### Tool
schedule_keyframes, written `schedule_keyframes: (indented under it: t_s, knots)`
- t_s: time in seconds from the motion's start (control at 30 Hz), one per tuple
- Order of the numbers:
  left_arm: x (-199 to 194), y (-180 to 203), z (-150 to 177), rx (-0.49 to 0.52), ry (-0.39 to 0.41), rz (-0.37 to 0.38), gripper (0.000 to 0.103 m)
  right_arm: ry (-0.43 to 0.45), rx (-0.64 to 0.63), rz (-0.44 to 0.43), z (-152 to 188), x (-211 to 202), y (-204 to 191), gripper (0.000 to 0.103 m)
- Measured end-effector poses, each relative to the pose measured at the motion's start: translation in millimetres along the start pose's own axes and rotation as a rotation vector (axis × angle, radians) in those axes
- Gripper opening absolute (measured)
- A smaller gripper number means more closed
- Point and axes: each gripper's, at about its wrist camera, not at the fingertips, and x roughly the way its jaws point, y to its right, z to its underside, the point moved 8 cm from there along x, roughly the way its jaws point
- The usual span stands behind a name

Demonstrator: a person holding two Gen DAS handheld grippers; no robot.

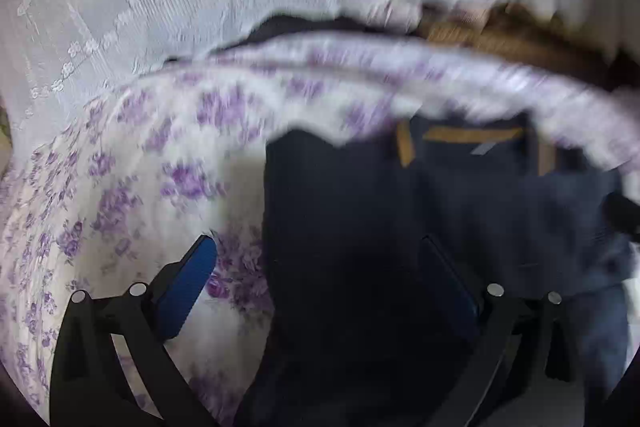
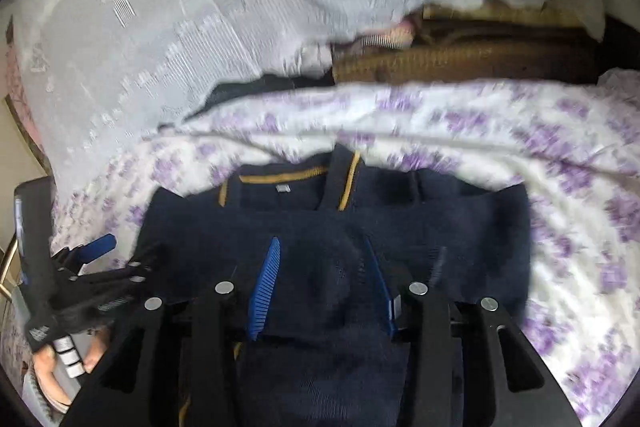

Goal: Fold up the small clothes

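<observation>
Right gripper (image 2: pixel 324 291): a fold of the navy sweater (image 2: pixel 440 219) is being clamped between its pads. Left gripper (image 1: pixel 316 283) is being held wide apart, empty, at nine o'clock. Sweater is being supported by the floral sheet (image 2: pixel 560 163).

Each gripper is black plastic with two long fingers. The left gripper (image 1: pixel 320 267) has bright blue pads (image 1: pixel 188 287) on the inside of its fingers. The right gripper (image 2: pixel 322 287) has blue pads with little ridges. Round silver screws (image 2: pixel 224 287) sit on the black arms. A hand (image 2: pixel 52 375) holds a grey handle with small silver buttons.
</observation>
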Motion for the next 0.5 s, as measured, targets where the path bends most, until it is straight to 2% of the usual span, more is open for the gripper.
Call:
schedule_keyframes:
  t_s: [0.03,0.1,0.13,0.2,0.27,0.37,0.4,0.47,0.5]
  knots:
    - [21,-5,9,0.007,-0.053,-0.055,0.099,-0.029,0.006,0.014,5,12,5,0.043]
    - [34,-16,11,-0.095,-0.104,0.06,0.099,-0.022,0.029,0.002,10,24,12,0.04]
    - [38,-26,10,-0.143,-0.133,0.083,0.099,-0.008,0.031,-0.004,9,21,12,0.04]
    - [36,-42,9,-0.167,-0.097,0.006,0.099,0.032,0.023,-0.03,4,4,6,0.04]
    - [31,-45,8,-0.172,-0.072,-0.009,0.099,0.069,-0.003,-0.048,1,-13,1,0.043]
    - [5,-45,5,-0.151,0.011,-0.045,0.098,0.036,0.01,-0.047,9,-20,7,0.046]
    - [-9,-38,5,-0.127,0.047,-0.008,0.097,0.003,0.009,-0.03,17,-15,11,0.046]
    - [-21,-27,6,-0.074,0.066,0.053,0.098,-0.059,-0.012,0.016,32,1,16,0.046]
    - [-20,-17,10,-0.02,0.056,0.036,0.098,-0.047,-0.034,0.031,35,5,17,0.046]
